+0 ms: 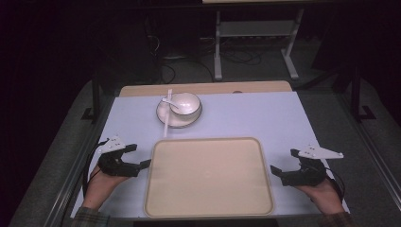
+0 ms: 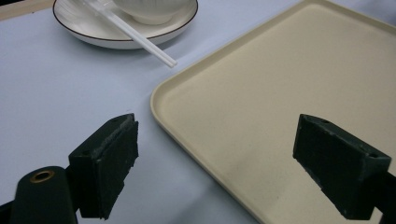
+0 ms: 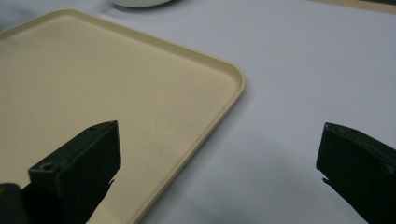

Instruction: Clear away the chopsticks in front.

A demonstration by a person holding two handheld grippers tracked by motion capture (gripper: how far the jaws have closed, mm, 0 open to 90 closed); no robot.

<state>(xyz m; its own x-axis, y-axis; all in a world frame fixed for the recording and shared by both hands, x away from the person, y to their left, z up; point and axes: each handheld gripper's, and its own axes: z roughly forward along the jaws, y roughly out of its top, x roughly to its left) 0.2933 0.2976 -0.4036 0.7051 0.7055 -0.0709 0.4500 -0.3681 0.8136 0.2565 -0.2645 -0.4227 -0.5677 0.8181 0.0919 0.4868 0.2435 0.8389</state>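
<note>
Flanking the empty beige tray at the near table edge — left gripper and right gripper both wide open, holding nothing, jaws astride opposite rims — apparently poised to lift.

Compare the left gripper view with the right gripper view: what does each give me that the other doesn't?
Left gripper view: the plate with its dark rim line, the chopsticks lying across it with their tips past its edge, and the base of the bowl on it. Right gripper view: the tray's other near corner and bare table beyond it. Both: the beige tray, the pale table cover, and each hand-held gripper's own jaws standing wide apart, holding nothing.
</note>
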